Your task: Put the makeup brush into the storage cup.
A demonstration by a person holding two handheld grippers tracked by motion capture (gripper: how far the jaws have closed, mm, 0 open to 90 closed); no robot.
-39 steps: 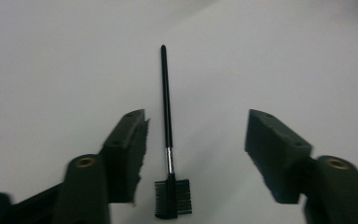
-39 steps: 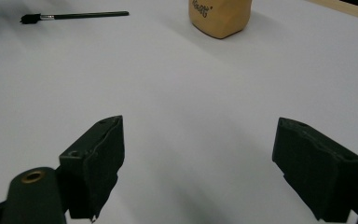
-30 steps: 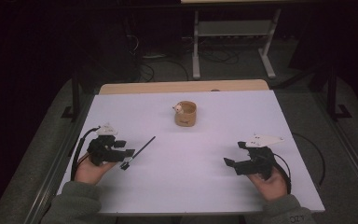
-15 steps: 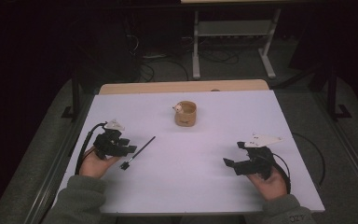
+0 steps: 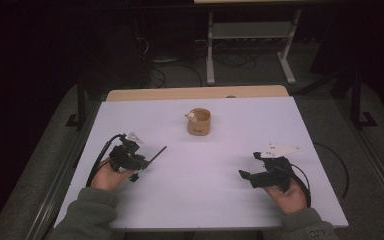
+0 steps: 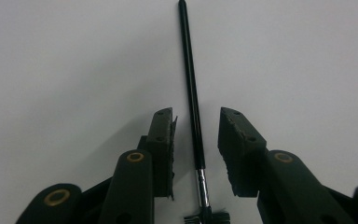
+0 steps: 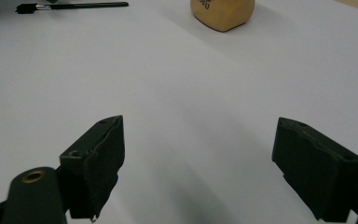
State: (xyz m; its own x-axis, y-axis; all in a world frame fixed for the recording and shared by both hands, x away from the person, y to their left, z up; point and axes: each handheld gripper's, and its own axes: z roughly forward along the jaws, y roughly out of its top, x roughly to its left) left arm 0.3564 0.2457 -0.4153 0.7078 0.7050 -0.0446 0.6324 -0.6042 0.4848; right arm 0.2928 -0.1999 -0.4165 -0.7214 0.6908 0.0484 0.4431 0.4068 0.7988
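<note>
Left gripper [image 6: 196, 154] advanced over the brush [image 6: 191, 93], jaws closing, not yet touching; off-centre closure risks flicking it.

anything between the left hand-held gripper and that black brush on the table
Nothing visible. The brush lies on the bare white table, between the left hand-held gripper jaws, which have just been closing; gaps remain on both sides.

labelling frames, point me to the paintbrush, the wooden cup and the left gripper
paintbrush [image 6: 192, 93], left gripper view, on its black handle
wooden cup [image 5: 199, 123], high view, on its side wall
left gripper [image 6: 196, 133], left gripper view, midway between its fingertips
</note>
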